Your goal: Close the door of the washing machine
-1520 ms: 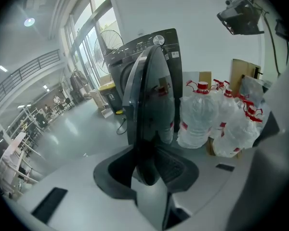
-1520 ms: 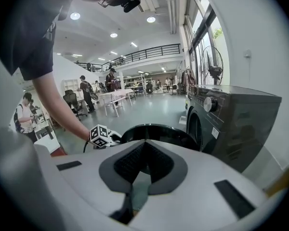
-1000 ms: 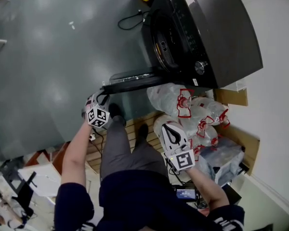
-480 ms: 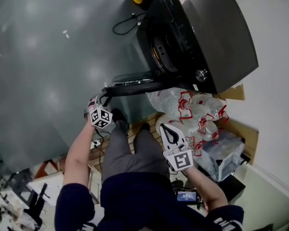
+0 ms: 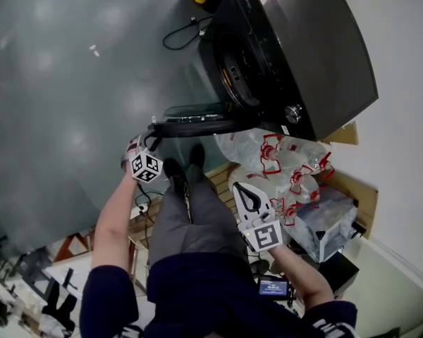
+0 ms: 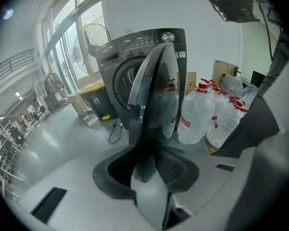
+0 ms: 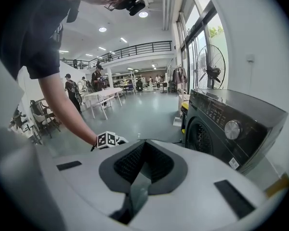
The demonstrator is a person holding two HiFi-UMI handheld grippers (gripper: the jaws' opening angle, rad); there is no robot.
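Door [image 6: 154,95]: washer door, wide open and swung out edge-on, its free rim sitting right between the left claw's jaws. Definitely not closed yet.
Left claw [image 6: 147,150]: clamped onto that door rim, one pad on each face of it.
Washing machine [image 7: 231,124]: dark front-loader, straight past the left claw behind the door; ahead and to the right of the right claw.
Right claw [image 7: 142,146]: jaws pinched together on nothing, hanging well apart from the door, closer to the person's legs.
Water jugs [image 5: 282,160]: pile of clear jugs with red handles, just beyond the right claw and below the machine's front.
Cable [image 5: 180,34]: black loop on the grey floor, far beyond the left claw, beside the machine.
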